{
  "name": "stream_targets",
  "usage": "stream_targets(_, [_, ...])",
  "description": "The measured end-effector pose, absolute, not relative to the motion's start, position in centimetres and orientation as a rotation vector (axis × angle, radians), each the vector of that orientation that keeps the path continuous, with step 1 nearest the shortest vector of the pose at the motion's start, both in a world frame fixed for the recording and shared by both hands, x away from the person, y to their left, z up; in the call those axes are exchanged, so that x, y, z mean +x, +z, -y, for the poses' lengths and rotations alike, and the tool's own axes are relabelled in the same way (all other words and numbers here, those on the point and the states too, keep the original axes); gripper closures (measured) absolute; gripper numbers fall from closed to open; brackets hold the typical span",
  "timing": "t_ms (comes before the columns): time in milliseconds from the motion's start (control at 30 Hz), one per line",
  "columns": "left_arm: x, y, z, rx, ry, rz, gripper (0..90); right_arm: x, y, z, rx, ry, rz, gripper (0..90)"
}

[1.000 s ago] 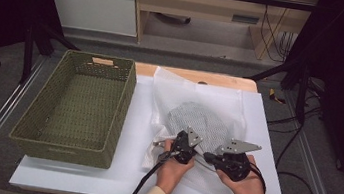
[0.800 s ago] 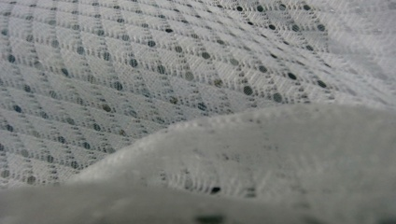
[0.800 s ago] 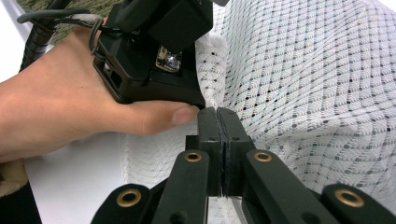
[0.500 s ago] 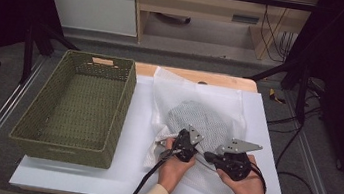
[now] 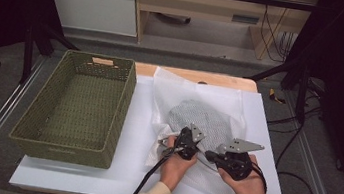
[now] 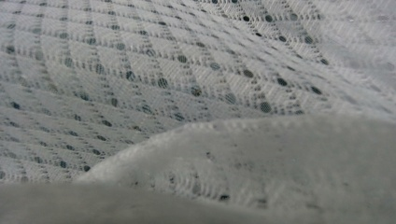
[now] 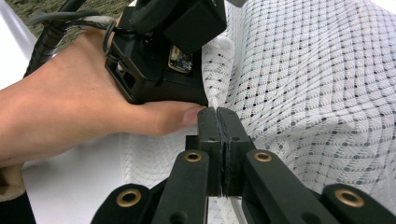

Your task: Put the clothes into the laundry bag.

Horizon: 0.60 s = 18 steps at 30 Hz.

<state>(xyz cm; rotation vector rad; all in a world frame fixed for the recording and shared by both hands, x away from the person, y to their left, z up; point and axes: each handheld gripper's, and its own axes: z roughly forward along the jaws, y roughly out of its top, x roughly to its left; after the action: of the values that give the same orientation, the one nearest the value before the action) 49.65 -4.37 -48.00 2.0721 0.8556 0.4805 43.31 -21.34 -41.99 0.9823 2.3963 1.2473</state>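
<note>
Mesh laundry bag, pinched at near edge by both tongs.
High view: mesh bag (image 5: 206, 119) on bench (image 5: 137, 117), right of basket (image 5: 79, 100); left tongs (image 5: 185, 140) and right tongs (image 5: 222, 156) closed beside each other on it.
Left gripper view: mesh fabric (image 6: 196, 84) close against the lens.
Right gripper view: jaws fully closed on a fold of the bag's edge, bag extending ahead and right.

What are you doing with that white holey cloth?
A person sits at the table with a hand-held gripper in each hand. Both are pinching the near edge of a white mesh cloth spread on the table. The right hand-held gripper has its jaws shut on the cloth, close beside the left hand-held gripper, which is pressed right into it. A green woven basket waits on the left.
</note>
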Motion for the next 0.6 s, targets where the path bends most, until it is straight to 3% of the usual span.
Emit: stream_targets(600, [44.8,-44.6,-1.0,1.98,0.397,-0.856,90.0,43.2,-42.0,21.7,0.995,1.277,-2.356,89.6])
